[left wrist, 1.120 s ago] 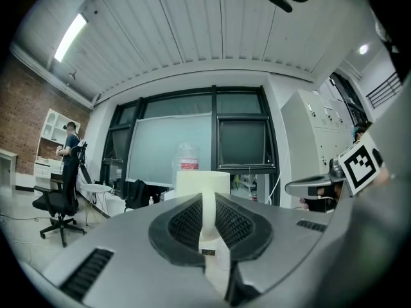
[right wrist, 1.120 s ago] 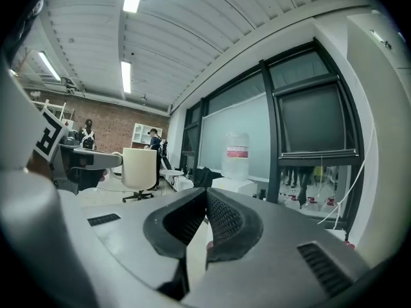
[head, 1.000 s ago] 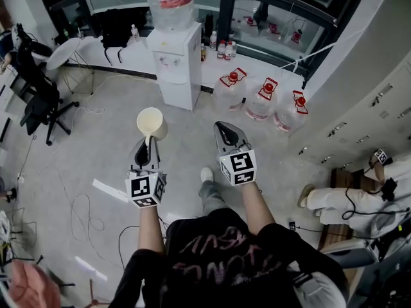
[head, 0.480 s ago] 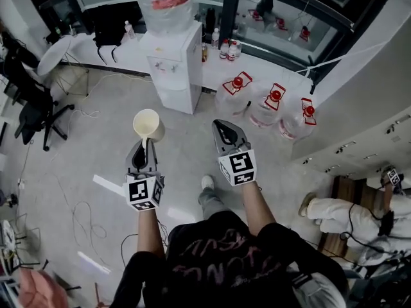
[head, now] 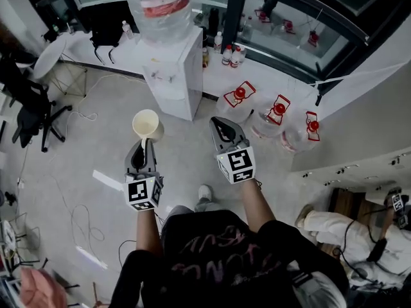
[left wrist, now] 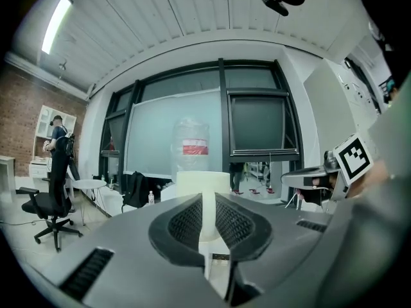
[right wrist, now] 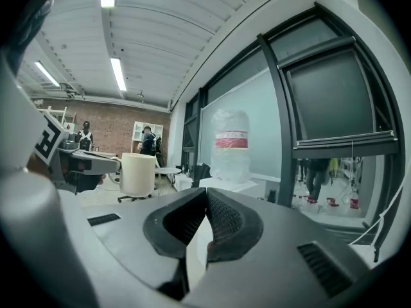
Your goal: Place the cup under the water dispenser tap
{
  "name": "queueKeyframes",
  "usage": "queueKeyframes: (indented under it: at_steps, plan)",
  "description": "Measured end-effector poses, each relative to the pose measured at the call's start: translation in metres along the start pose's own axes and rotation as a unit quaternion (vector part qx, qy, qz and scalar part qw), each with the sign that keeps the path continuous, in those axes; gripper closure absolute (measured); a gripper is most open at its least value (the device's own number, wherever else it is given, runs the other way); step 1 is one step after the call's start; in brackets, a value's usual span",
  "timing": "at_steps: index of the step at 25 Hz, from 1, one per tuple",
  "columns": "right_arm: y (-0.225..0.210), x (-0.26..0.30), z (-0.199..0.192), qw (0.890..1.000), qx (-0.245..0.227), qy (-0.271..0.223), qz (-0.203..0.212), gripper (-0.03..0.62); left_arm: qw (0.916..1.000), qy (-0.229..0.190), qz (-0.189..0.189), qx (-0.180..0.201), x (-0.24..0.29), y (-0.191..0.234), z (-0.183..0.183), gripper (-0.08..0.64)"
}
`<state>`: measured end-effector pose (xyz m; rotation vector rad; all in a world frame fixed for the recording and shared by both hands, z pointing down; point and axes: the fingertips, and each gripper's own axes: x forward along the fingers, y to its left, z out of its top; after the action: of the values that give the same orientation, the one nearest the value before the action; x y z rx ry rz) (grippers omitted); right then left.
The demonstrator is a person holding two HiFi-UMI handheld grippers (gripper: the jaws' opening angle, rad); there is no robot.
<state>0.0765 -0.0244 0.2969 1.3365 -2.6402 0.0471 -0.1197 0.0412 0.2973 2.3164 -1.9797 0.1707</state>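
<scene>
The left hand-held gripper (head: 148, 141) is closed narrowly on the handle of the cream cup (head: 147, 124). In the left gripper view, its pads pinch the thin white handle, with the cup (left wrist: 203, 190) upright just beyond the jaws of the gripper (left wrist: 207, 218). The cup hangs in the air above the floor (head: 96, 146), on the near side of the white water dispenser (head: 173, 79) and apart from it (the big clear bottle (head: 159, 8) stands on top). The right hand-held gripper (head: 221, 124) is level beside it to the right, and its jaws are pressed together with nothing between them (right wrist: 205, 196). Three capped water jugs (head: 277, 114) stand on the floor to the right of the dispenser, and a black office chair (head: 29, 108) stands far left.
</scene>
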Motion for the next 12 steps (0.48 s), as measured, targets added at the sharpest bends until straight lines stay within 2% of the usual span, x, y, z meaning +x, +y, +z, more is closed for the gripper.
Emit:
queueKeyframes:
  at_steps: [12]
  plan:
    - [-0.015,0.048,-0.016,1.000,0.004,0.017,0.007,0.577,0.9998,0.013,0.008,-0.012,0.047,0.022,-0.016,0.514]
